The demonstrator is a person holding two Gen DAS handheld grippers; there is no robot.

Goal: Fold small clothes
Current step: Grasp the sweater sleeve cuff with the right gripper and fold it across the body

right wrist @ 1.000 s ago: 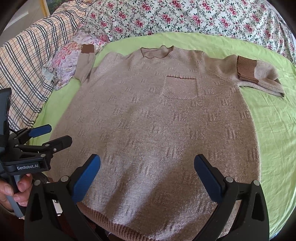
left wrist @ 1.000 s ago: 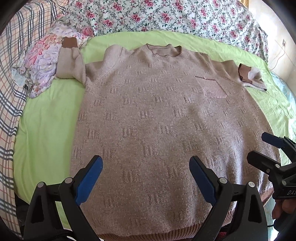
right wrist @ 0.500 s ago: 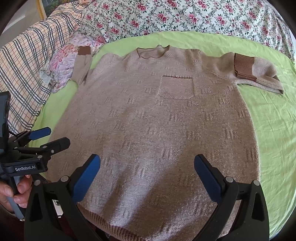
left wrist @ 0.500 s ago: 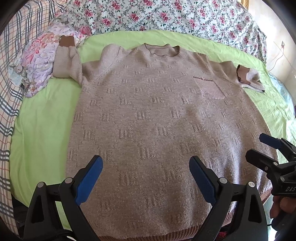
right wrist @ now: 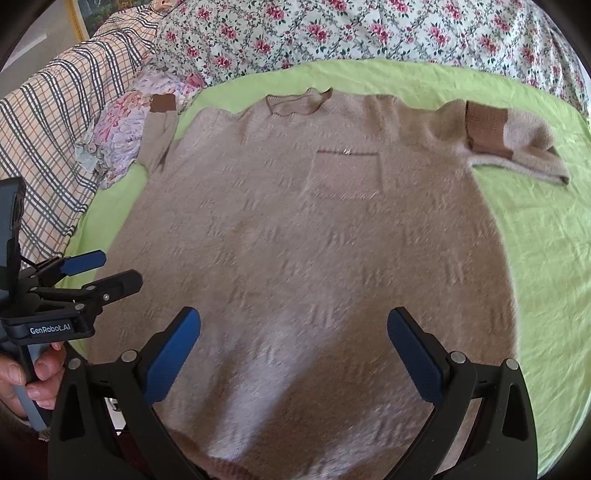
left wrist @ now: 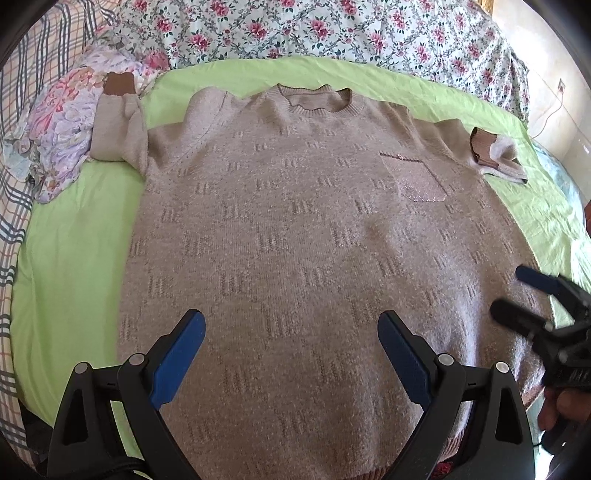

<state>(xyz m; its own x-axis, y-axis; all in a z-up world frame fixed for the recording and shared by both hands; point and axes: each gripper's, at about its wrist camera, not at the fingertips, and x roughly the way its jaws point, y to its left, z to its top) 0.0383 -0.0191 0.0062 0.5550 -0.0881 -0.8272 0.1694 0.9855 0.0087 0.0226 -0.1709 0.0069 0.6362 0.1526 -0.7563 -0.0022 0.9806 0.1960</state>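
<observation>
A beige knitted sweater is lying face up and spread flat on the green sheet of the bed, its neckline toward the far edge by the floral bedding and its ribbed hem at the near edge, under both grippers. The left gripper is hovering over the lower left part of the body with its 2 fingers wide apart and nothing between them; the right gripper is hovering over the lower right part, its fingers likewise spread and empty. The left sleeve is lying bent, its brown cuff resting on a crumpled floral garment near the far left corner; the right sleeve is folded back on itself near the right edge of the bed. Judging by this, the folding is only starting: the sweater is laid out and no fold is made yet. The next move is probably calling for each gripper to travel to a side of the sweater, a shoulder or sleeve and the hem below it, close on a single thickness of knit and carry that side inward across the chest pocket, keeping the soft fabric from bunching.
</observation>
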